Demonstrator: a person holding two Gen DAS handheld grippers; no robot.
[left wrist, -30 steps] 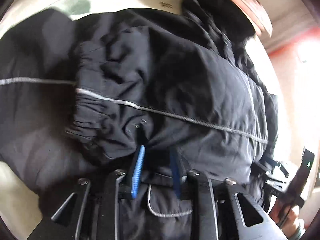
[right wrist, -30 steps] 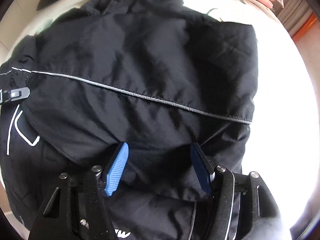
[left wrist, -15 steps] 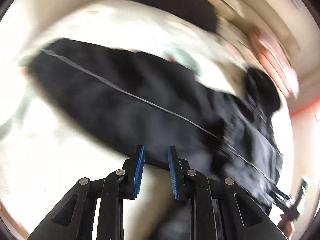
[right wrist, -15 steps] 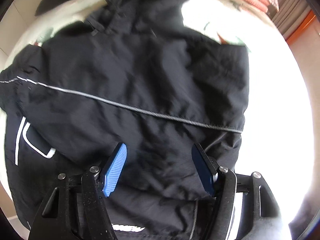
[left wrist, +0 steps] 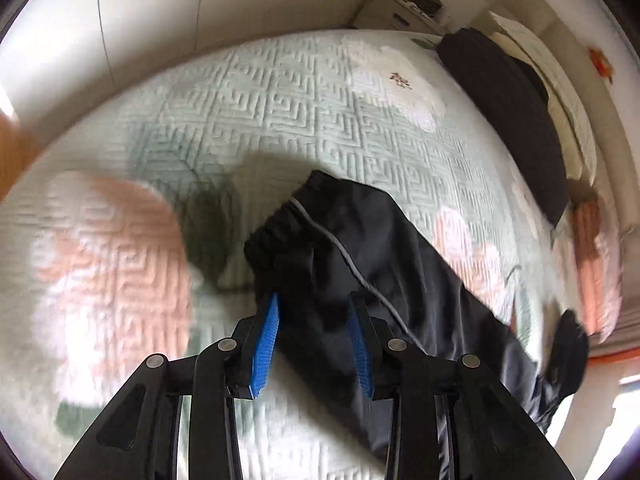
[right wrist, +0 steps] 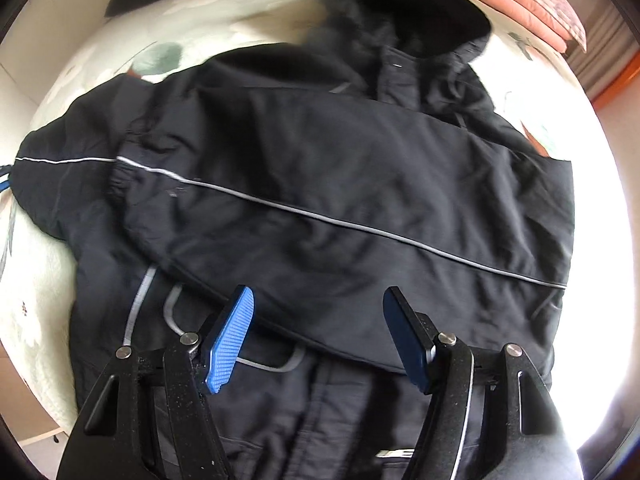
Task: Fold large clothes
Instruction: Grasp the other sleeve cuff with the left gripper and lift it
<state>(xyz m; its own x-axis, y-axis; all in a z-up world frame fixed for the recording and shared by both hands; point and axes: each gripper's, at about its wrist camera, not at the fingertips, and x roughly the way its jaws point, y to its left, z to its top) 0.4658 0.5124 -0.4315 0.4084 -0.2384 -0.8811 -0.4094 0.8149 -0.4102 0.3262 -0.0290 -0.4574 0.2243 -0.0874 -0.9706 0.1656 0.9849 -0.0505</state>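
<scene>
Bed under a quilted floral cover

A pale green bedspread [left wrist: 280,112] with pink flowers covers the bed; a black jacket [right wrist: 340,184] lies spread on it, and another dark garment [left wrist: 516,120] rests near its far edge.

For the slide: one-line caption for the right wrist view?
Open right gripper poised above a black nylon jacket with grey piping, one sleeve folded across its body, on a floral quilted bedspread.

The jacket [right wrist: 320,200] lies on the bedspread [left wrist: 280,112], sleeve [left wrist: 360,260] stretched sideways.
</scene>
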